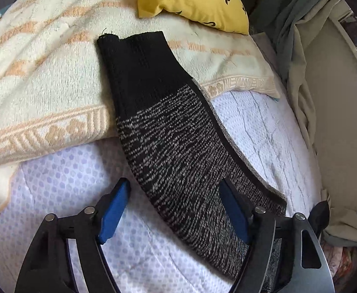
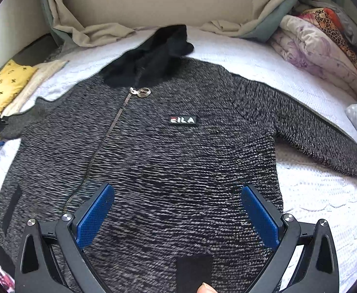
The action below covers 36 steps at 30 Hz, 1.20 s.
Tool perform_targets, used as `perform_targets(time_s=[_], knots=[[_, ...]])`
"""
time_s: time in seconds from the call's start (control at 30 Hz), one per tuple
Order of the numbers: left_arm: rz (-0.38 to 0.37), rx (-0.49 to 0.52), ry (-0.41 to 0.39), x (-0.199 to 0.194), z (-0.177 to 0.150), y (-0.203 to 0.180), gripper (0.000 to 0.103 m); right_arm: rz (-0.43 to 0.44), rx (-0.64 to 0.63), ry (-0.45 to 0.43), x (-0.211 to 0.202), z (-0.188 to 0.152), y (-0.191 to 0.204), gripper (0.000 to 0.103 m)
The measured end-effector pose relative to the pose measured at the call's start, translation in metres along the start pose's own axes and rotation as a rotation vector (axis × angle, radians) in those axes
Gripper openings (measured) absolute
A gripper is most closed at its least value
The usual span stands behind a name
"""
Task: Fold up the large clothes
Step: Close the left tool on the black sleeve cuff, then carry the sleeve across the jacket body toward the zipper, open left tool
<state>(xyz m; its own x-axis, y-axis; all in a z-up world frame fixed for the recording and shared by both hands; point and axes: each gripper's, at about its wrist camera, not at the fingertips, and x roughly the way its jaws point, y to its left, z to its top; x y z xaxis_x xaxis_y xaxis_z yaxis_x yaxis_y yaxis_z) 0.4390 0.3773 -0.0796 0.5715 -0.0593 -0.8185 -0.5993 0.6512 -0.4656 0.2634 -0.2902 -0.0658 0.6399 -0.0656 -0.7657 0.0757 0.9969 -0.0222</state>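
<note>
A grey-and-black knit zip jacket [image 2: 178, 151] lies front up and spread flat on the bed, with its black hood [image 2: 154, 56] at the far end. A logo patch [image 2: 183, 120] sits on the chest. My right gripper [image 2: 177, 189] hovers open over the lower front, with nothing between its blue pads [image 2: 95, 214]. In the left wrist view one sleeve [image 1: 178, 141] stretches away, its black cuff [image 1: 134, 56] resting on a cream and orange towel [image 1: 39, 80]. My left gripper [image 1: 174, 183] straddles the sleeve near its wider end, open, with the pads not pressing on it.
A yellow pillow [image 1: 193, 0] lies beyond the cuff. Rumpled beige and green sheets [image 1: 300, 56] pile along the wall. Folded quilts [image 2: 320, 46] are stacked at the far right. The white patterned bedcover [image 2: 320, 195] shows around the jacket. A fingertip [image 2: 205, 288] shows at the bottom edge.
</note>
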Motion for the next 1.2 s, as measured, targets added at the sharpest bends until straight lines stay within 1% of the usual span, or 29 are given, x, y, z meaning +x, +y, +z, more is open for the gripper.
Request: perform_targets(time_s=[0.07,0.1,0.13,0.2,0.23,0.3,0.33,0.37,0.43,0.5,0.73,0.9,1.03,1.2], knots=[[0.006,0.004,-0.006,0.003,0.001,-0.001,0.066,-0.013,-0.002,0.021,0.008,0.000,-0.001,0.103],[0.007,0.005,-0.006,0.004,0.002,-0.001,0.064,-0.017,-0.001,0.030,0.011,-0.001,-0.002,0.103],[0.005,0.004,-0.008,0.005,0.004,-0.001,0.059,-0.022,0.001,0.040,0.015,-0.002,-0.002,0.103],[-0.002,-0.007,-0.008,0.008,0.009,0.001,0.055,-0.025,0.004,0.052,0.018,-0.002,-0.003,0.103],[-0.010,-0.016,-0.011,0.009,0.011,0.002,0.052,-0.026,0.005,0.057,0.019,-0.002,-0.003,0.103],[-0.019,-0.028,-0.015,0.011,0.011,0.005,0.039,-0.027,0.010,0.066,0.023,-0.001,-0.005,0.103],[-0.022,-0.032,-0.011,0.013,0.011,0.007,0.026,-0.030,0.014,0.075,0.026,-0.001,-0.006,0.103],[-0.028,-0.037,0.000,0.015,0.012,0.008,0.016,-0.033,0.017,0.082,0.028,-0.002,-0.006,0.103],[-0.049,-0.051,0.004,0.015,0.012,0.009,0.013,-0.049,0.024,0.101,0.034,-0.003,-0.008,0.103],[-0.059,-0.046,-0.007,0.011,0.012,0.007,0.012,-0.050,0.033,0.116,0.038,-0.004,-0.010,0.103],[-0.090,0.039,-0.067,-0.019,0.009,-0.017,0.011,-0.038,0.039,0.113,0.034,-0.003,-0.011,0.103],[-0.074,0.151,-0.115,-0.044,-0.002,-0.041,0.011,-0.028,0.052,0.120,0.030,-0.006,-0.012,0.103],[-0.085,0.222,-0.139,-0.059,-0.016,-0.066,0.011,-0.034,0.057,0.118,0.028,-0.006,-0.013,0.103],[-0.096,0.354,-0.178,-0.085,-0.048,-0.116,0.011,-0.031,0.074,0.103,0.021,-0.001,-0.017,0.103]])
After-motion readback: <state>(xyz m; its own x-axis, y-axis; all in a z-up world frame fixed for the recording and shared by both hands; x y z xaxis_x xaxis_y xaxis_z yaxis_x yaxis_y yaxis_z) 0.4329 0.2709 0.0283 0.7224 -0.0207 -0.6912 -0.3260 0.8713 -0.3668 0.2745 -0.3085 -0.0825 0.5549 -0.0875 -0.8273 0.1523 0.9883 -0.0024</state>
